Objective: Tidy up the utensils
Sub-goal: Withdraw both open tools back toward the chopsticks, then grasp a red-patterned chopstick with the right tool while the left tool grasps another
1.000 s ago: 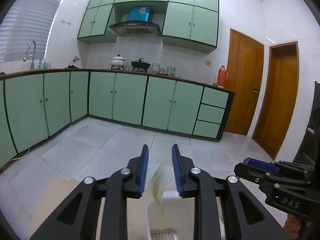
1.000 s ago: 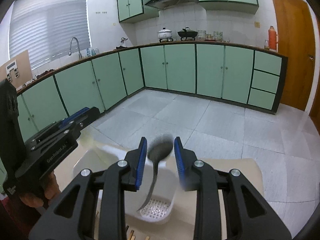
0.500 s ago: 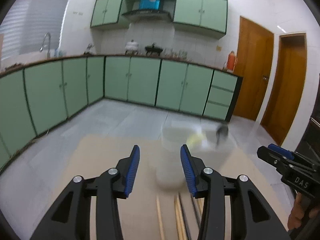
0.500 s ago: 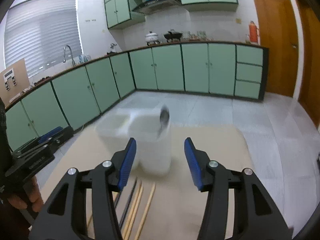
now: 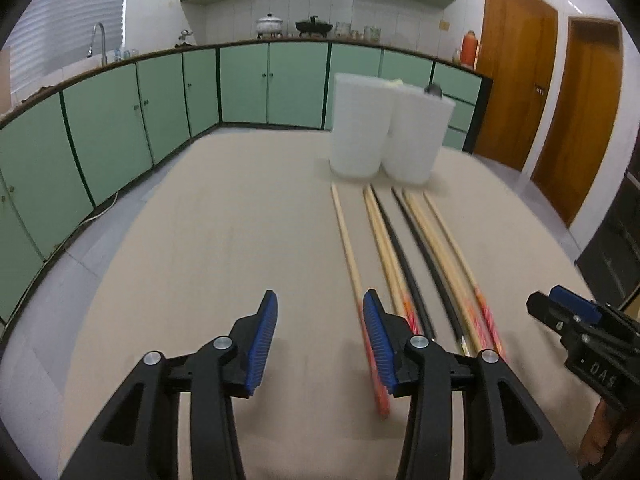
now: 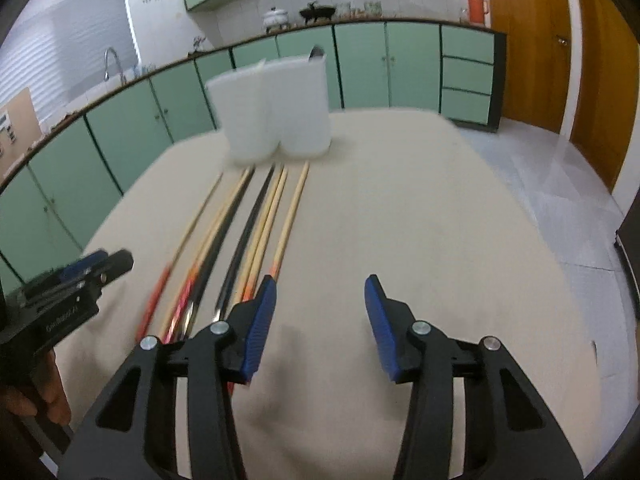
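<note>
A white two-compartment utensil holder (image 5: 384, 136) (image 6: 276, 112) stands at the far end of the beige table (image 5: 240, 220). A spoon's bowl (image 5: 433, 89) sticks out of its right compartment. Several chopsticks, wooden (image 5: 348, 240) (image 6: 290, 216) and black (image 5: 404, 256) (image 6: 240, 208), lie in a row running from the holder toward me. My left gripper (image 5: 320, 320) is open and empty, just left of the chopsticks' near ends. My right gripper (image 6: 320, 308) is open and empty, just right of them.
Green kitchen cabinets (image 5: 160, 100) run along the left and back walls. Wooden doors (image 5: 516, 92) stand at the right. The beige table (image 6: 420, 220) stretches bare to the right of the chopsticks. The right gripper also shows in the left wrist view (image 5: 580, 332).
The spoon went into the holder and my right gripper let go of it. Both grippers opened wide, pulled back and dropped low over the table near the chopsticks' near ends.
</note>
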The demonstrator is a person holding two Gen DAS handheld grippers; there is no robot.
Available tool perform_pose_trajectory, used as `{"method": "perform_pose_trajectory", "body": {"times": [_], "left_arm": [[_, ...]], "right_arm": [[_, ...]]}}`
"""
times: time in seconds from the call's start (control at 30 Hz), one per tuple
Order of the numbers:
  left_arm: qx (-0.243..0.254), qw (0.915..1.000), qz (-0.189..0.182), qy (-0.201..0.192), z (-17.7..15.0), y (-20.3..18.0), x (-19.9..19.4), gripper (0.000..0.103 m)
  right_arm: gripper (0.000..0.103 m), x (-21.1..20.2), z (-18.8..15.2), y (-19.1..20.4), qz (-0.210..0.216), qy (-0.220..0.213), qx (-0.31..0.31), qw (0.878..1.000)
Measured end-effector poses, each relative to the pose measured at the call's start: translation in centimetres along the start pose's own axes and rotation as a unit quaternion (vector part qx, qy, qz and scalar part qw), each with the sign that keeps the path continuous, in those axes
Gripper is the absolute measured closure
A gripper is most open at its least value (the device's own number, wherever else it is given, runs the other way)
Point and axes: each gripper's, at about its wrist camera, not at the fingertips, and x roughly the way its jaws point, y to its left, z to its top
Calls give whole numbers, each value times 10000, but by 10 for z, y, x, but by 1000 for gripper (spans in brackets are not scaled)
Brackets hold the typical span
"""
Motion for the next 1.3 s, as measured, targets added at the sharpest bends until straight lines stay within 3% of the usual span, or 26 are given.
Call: {"method": "perform_pose_trajectory", "body": {"times": [0.4, 0.6, 1.3], "left_arm": [[-2, 10000, 19, 35, -25, 0, -11, 59], [30, 10000, 11, 58, -30, -4, -12, 59], [97, 9997, -98, 223, -45, -17, -5, 59]], "right_arm": [[69, 2, -22, 27, 153, 187, -325, 9992], [77, 2, -25, 27, -57, 188, -429, 9989], [75, 2, -27, 20, -25, 131, -323, 9994]]}}
